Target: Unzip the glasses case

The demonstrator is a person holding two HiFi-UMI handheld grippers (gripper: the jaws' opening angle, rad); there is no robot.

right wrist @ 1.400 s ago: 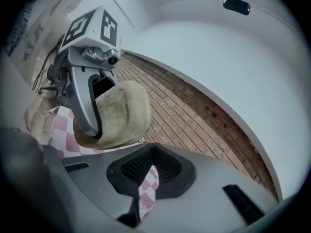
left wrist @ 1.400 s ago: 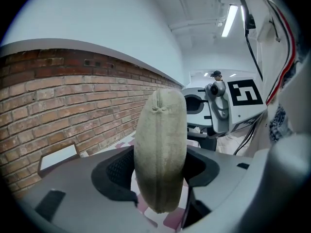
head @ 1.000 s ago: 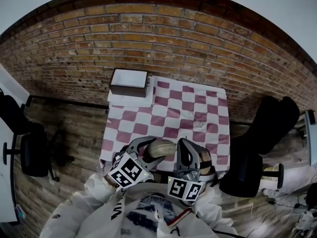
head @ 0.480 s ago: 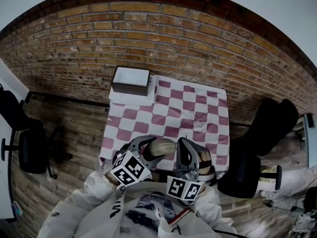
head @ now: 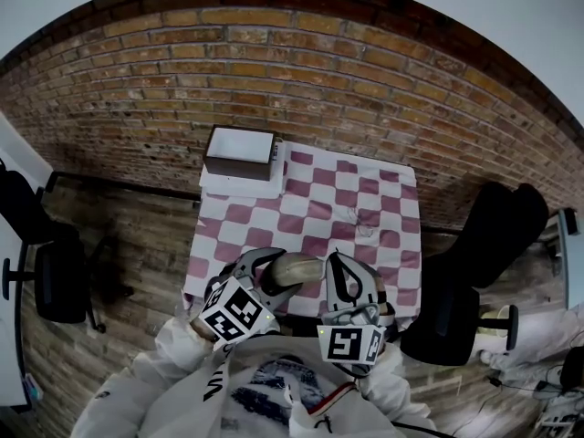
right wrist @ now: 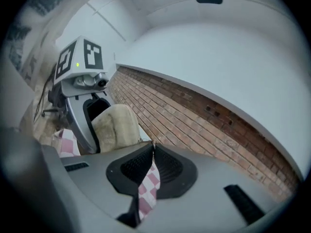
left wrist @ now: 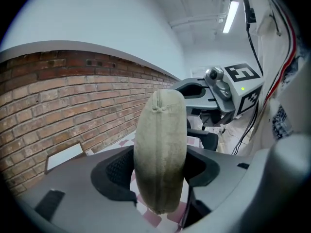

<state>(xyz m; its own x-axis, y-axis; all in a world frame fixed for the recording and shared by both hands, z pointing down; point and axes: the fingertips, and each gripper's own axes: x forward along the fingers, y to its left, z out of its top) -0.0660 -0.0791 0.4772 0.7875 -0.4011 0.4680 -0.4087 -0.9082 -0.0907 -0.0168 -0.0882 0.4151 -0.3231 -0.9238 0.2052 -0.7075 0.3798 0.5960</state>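
Fingers [left wrist: 116,171] of the left gripper [left wrist: 160,176] clamp the beige glasses case [left wrist: 160,130] above the table's [head: 310,203] near edge, the right gripper's [right wrist: 153,148] pressed together there too; the zip looks closed, so the unzipping is all left to do.

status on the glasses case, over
Left gripper shut on case. Right gripper shut at case's end, hold unclear. Zip looks closed. Nothing in the way.
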